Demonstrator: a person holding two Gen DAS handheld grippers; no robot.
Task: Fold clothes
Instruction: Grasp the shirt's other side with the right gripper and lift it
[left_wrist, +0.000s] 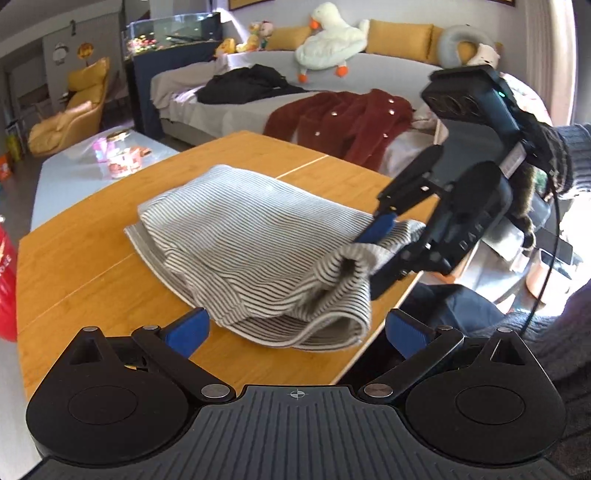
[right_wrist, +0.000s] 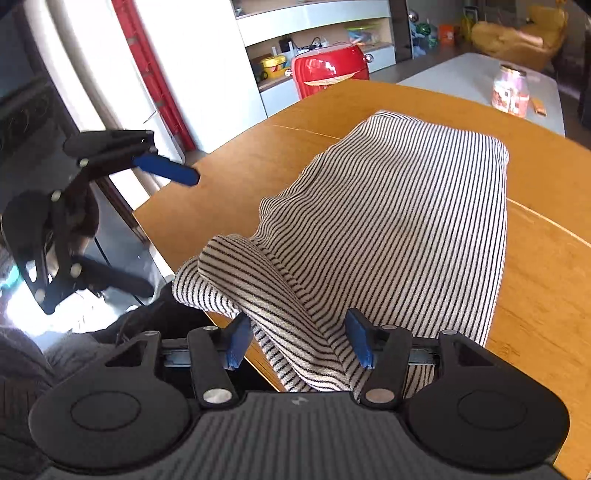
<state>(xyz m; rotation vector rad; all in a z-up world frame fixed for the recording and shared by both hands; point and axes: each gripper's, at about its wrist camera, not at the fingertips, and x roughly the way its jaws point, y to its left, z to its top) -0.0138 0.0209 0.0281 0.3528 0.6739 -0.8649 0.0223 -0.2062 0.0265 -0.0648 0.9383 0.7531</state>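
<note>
A grey-and-white striped garment (left_wrist: 255, 243) lies partly folded on the wooden table (left_wrist: 81, 266). It fills the middle of the right wrist view (right_wrist: 399, 229). My left gripper (left_wrist: 295, 332) is open and empty, just in front of the garment's near edge. It shows in the right wrist view (right_wrist: 147, 225) at the left, off the table edge, jaws wide apart. My right gripper (right_wrist: 299, 343) has its blue pads on both sides of a thick fold of the garment and lifts that corner. It shows in the left wrist view (left_wrist: 373, 254) at the garment's right end.
A bed with a red coat (left_wrist: 347, 122), a black garment (left_wrist: 251, 85) and a plush goose (left_wrist: 328, 40) stands behind the table. A low white table (right_wrist: 476, 77) holds a pink jar (right_wrist: 511, 90). A red case (right_wrist: 328, 72) stands by the shelves.
</note>
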